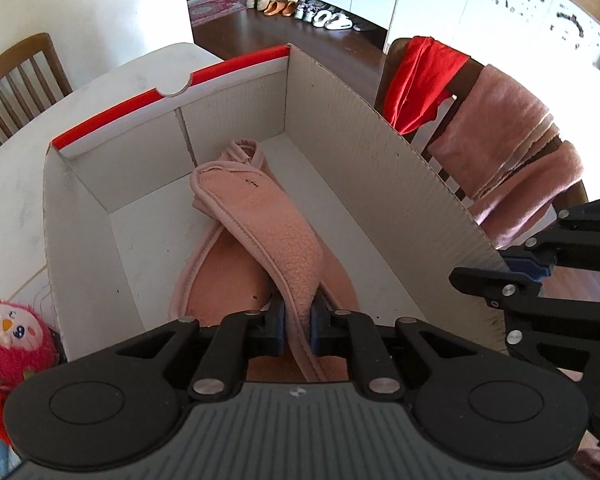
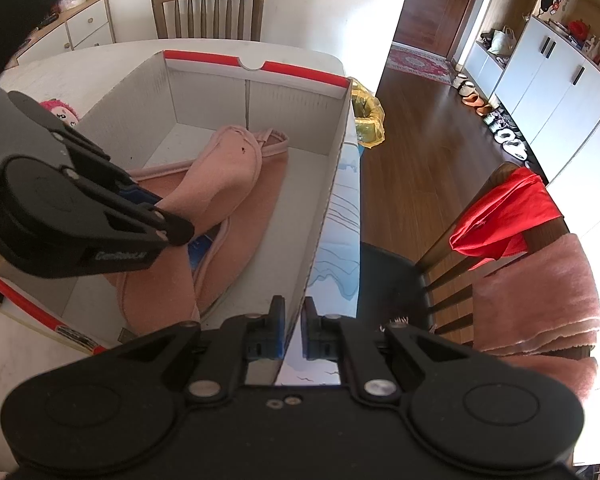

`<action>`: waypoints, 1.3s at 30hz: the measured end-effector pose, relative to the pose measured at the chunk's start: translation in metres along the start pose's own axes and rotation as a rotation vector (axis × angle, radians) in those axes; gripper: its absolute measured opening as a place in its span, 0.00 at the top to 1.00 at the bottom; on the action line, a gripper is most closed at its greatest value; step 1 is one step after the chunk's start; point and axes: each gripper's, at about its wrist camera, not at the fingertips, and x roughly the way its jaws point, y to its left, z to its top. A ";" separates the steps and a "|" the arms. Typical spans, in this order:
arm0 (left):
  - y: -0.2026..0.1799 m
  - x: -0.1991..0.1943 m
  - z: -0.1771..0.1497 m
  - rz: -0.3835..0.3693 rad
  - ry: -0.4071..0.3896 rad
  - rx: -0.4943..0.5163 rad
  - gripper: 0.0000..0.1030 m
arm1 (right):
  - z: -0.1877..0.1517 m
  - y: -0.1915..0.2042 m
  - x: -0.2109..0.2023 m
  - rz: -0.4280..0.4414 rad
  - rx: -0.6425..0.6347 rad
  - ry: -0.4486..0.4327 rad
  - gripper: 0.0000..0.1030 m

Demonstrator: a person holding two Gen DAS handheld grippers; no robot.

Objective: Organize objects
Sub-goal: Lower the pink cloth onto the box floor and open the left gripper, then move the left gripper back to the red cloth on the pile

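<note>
A white cardboard box (image 1: 340, 128) with a red rim stands on a white table (image 1: 12, 200). In it lies a pink fleece cloth (image 1: 268, 220), loosely folded. My left gripper (image 1: 298, 320) is inside the box, shut on a raised fold of that cloth. The right wrist view shows the same: the left gripper (image 2: 176, 216) pinches the pink cloth (image 2: 228, 168) above the box floor. My right gripper (image 2: 293, 320) is shut on the top edge of the box's right wall (image 2: 332, 184). The right gripper (image 1: 512, 268) also shows at the left wrist view's right edge, on that wall.
A pink plush toy (image 1: 8, 332) sits on the table left of the box. Right of the table, a chair carries a red garment (image 1: 424, 80) and a pink towel (image 1: 512, 152). A yellow bag (image 2: 366, 116) lies past the box's far corner. Another wooden chair (image 2: 208, 8) stands behind the table.
</note>
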 end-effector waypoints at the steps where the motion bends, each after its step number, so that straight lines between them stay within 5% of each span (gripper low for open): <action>1: 0.002 -0.002 -0.001 -0.008 -0.002 -0.011 0.89 | 0.000 0.000 0.000 0.000 0.000 0.001 0.94; 12: 0.014 -0.036 -0.011 -0.023 -0.075 -0.070 0.88 | -0.002 -0.002 0.000 -0.009 -0.001 0.005 0.94; 33: 0.066 -0.120 -0.059 0.127 -0.197 -0.169 0.88 | 0.001 0.002 -0.001 -0.022 0.011 0.012 0.94; 35: 0.075 -0.123 -0.068 0.148 -0.198 -0.190 0.83 | 0.001 0.002 -0.001 -0.023 0.014 0.013 0.94; 39: 0.095 -0.130 -0.087 0.165 -0.208 -0.240 0.52 | 0.001 0.003 -0.002 -0.025 0.016 0.014 0.94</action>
